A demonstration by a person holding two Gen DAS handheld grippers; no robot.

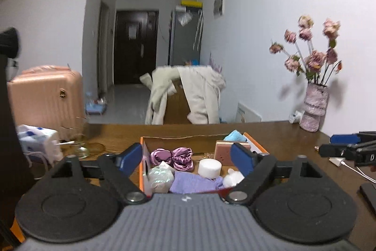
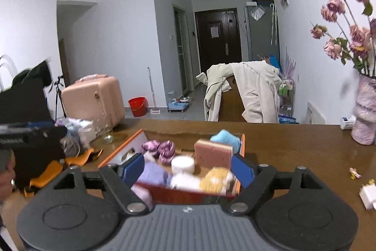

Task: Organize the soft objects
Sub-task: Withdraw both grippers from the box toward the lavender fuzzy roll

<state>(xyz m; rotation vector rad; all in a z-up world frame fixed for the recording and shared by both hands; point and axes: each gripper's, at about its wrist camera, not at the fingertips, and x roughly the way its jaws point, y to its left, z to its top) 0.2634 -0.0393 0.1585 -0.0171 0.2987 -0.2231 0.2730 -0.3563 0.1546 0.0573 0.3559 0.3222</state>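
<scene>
An orange-rimmed box (image 1: 257, 144) stands on the brown table, just beyond both grippers. It holds purple scrunchies (image 1: 172, 157), a white round pad (image 1: 209, 168), a lavender cloth (image 1: 193, 182), a white plush (image 1: 233, 178), a pink sponge (image 1: 223, 149) and a blue cloth (image 1: 235, 136). My left gripper (image 1: 186, 159) is open over the box's near edge, with nothing between its blue pads. In the right wrist view the same box (image 2: 118, 149) also shows a yellow plush (image 2: 216, 180). My right gripper (image 2: 188, 169) is open and holds nothing.
A vase of dried roses (image 1: 313, 107) stands at the table's far right. A white charger (image 2: 369, 195) lies near the right edge. Tissue packs (image 1: 38, 140) and a glass (image 1: 82, 145) sit at the left. Behind the table are a pink suitcase (image 1: 47, 98) and a coat-draped chair (image 1: 185, 95).
</scene>
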